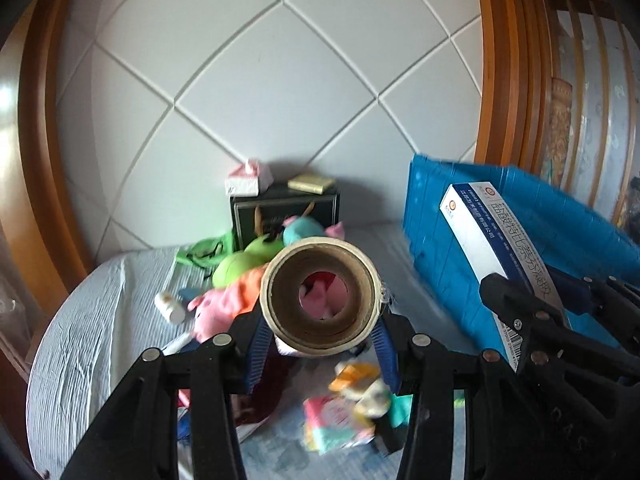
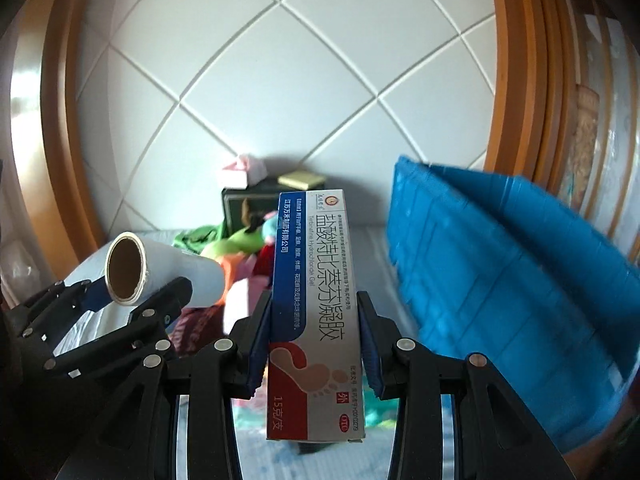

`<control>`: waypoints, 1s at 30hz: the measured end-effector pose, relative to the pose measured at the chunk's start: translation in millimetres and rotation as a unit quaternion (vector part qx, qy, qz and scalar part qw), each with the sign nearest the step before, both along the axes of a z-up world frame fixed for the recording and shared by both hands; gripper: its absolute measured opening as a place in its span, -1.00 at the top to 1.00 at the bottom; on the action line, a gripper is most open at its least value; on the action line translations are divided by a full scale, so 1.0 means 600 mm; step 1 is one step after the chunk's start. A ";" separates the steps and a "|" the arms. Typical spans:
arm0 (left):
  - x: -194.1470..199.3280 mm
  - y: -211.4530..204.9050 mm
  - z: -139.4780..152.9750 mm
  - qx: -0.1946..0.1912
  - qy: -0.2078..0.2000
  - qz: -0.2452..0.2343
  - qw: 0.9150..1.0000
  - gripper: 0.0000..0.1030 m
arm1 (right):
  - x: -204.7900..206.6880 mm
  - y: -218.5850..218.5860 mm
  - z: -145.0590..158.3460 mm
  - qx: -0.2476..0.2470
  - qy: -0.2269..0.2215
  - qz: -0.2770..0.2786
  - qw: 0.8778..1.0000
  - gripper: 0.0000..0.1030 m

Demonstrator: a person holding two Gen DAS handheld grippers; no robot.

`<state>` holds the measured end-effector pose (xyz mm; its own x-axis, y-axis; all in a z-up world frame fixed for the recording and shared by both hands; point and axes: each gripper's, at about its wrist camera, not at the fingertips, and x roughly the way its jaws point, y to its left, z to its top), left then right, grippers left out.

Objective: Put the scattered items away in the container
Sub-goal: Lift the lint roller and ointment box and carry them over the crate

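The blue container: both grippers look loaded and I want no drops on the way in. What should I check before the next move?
1. Left gripper clamps the roll: ok.
2. Right gripper clamps the gel box: ok.
3. Blue container within view, to the right: ok.
4. Container interior has room: cannot tell, only its wall shows.
5. Scattered toys on the bed already tidied: not ok.

Glossy cardboard box (image 2: 316, 312), plastic crate (image 2: 500, 280)

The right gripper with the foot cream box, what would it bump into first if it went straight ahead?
Probably the black box by the headboard; the right gripper and its gel box point there, though depth is unclear.
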<state>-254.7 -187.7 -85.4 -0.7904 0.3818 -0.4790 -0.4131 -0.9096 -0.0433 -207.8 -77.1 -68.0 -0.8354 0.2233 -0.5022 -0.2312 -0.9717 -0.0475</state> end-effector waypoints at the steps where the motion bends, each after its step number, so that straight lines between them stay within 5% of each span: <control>1: 0.009 0.019 0.012 0.004 0.006 0.007 1.000 0.13 | 0.003 0.015 0.011 0.005 0.005 0.004 1.000 0.25; 9: 0.054 0.122 0.075 0.008 0.037 0.022 0.999 0.13 | 0.039 0.151 0.086 0.029 0.035 0.003 0.999 0.25; 19: 0.085 0.282 0.132 0.005 0.071 -0.044 0.997 0.13 | 0.100 0.322 0.131 0.017 0.065 -0.063 0.996 0.25; 30: 0.092 0.558 0.189 -0.003 0.040 -0.104 0.994 0.13 | 0.098 0.598 0.130 0.023 -0.005 -0.074 0.997 0.25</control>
